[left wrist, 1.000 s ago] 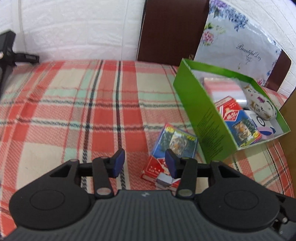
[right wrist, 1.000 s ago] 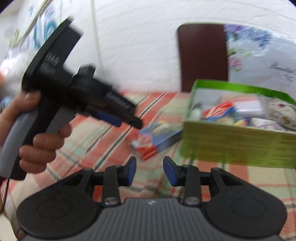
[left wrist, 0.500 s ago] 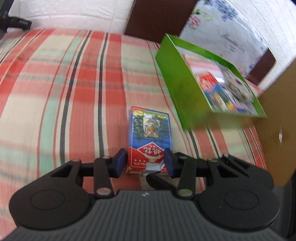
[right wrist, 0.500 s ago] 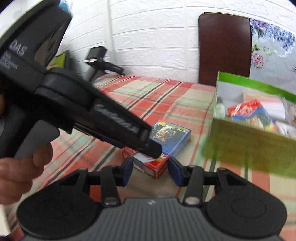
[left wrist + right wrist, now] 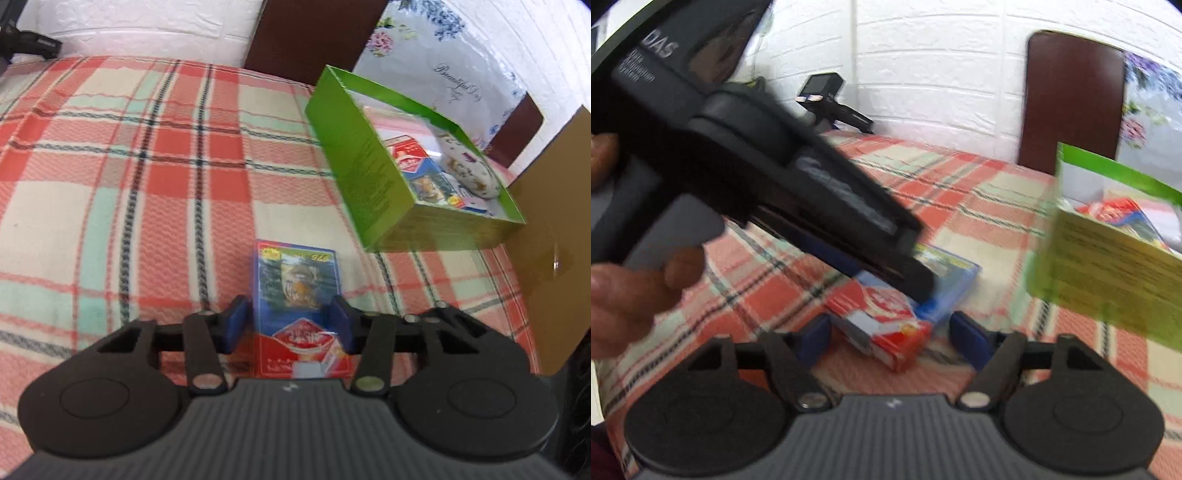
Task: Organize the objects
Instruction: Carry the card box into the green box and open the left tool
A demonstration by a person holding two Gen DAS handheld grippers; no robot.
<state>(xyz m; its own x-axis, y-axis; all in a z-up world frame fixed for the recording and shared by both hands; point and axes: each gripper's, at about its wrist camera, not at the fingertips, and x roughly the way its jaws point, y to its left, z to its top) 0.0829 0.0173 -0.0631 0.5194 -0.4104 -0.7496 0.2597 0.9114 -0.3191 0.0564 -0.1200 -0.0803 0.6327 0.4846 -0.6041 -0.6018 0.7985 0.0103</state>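
While lying flat on the plaid cloth (image 5: 147, 177), card box (image 5: 300, 306) shows a glossy blue face with a tiger picture and a red near end bearing a white-edged emblem. Rectangular, thin cardboard, slightly blurred. Sits between the blue pads of the left gripper (image 5: 287, 326), jaws opening, pads just beside its long sides and not clearly pressing. Right gripper (image 5: 891, 334) low at the box's near red corner, jaws opening wide, pads clear of it. Green tray (image 5: 354, 155) of shiny card to the far right, holding a second card box and a flowered pouch. Woven cloth in red, cream and mint checks. Compared with a second ago: box now squared up between the left pads instead of lying askew off to the right; right jaws much wider.
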